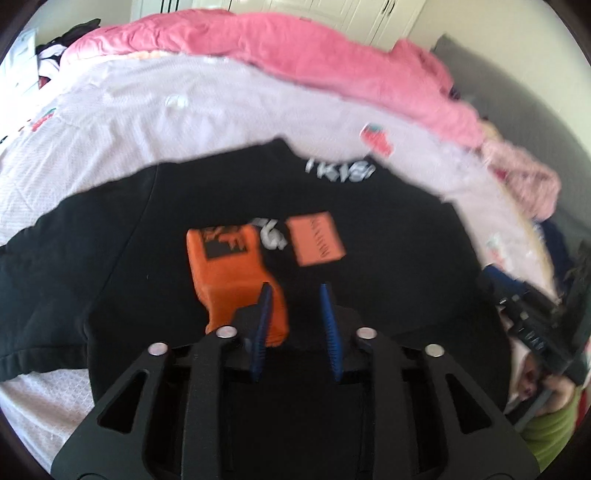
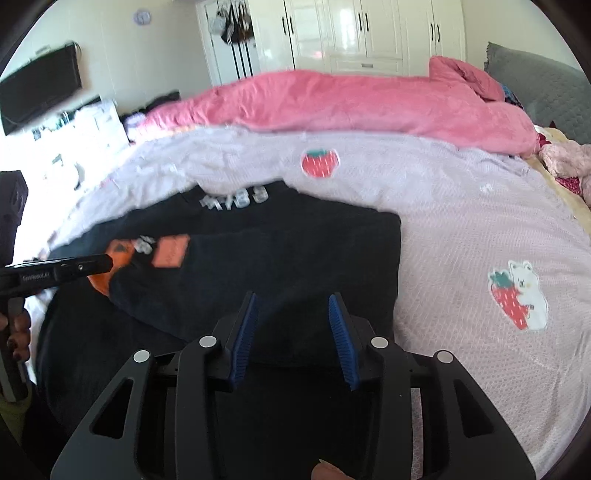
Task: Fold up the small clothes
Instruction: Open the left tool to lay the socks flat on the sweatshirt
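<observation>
Black shirt lies flat, collar toward the pink duvet.

A bedroom in a home.
A wide bed with a lilac strawberry-print sheet fills the view, a pink duvet heaped along its far side; behind stand white wardrobes, a wall-mounted television and bags hanging on a door.

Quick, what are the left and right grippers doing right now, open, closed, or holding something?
Left gripper: open, nothing between its pads, above the black shirt.
Right gripper: open, nothing gripped, over the same shirt.
</observation>
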`<state>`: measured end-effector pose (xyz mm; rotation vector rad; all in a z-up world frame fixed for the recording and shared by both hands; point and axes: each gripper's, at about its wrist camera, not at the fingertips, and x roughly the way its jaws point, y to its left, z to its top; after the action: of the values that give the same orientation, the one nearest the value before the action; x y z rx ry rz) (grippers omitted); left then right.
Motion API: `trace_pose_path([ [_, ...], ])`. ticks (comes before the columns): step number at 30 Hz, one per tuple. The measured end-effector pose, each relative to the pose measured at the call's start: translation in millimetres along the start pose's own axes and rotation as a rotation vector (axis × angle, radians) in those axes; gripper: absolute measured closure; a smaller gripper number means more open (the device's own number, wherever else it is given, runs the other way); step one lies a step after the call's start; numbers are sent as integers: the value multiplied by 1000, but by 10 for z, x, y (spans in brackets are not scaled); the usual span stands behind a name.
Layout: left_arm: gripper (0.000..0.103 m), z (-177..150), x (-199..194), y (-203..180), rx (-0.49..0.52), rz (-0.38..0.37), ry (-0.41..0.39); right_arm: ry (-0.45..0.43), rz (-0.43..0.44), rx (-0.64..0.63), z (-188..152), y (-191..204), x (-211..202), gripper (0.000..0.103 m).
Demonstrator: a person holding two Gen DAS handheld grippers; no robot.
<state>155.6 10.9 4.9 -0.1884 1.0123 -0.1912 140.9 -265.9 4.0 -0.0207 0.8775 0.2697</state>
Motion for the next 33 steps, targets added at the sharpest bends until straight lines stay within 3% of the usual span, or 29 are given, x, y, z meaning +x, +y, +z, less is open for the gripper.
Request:
trace_pose_path([
  [4, 78, -58, 157, 148, -58, -9, 55, 96, -55, 22, -74, -118, 186, 64],
  [13, 75, -49, 122, 175, -72, -26, 54, 94, -50, 25, -104, -125, 175, 62],
  [16, 68, -33, 97, 141, -70, -33, 51, 68, -27, 34, -74, -111, 108, 54],
  [23, 53, 9, -28, 70, -41, -16, 17, 3, -3, 28, 1, -42, -47, 46],
  [27, 47, 54, -112, 73, -42, 11, -12, -23, 11, 22, 17, 12, -110, 35],
  [33, 26, 81, -234, 95, -42, 53, -47, -49, 25, 17, 38, 84, -170, 22],
])
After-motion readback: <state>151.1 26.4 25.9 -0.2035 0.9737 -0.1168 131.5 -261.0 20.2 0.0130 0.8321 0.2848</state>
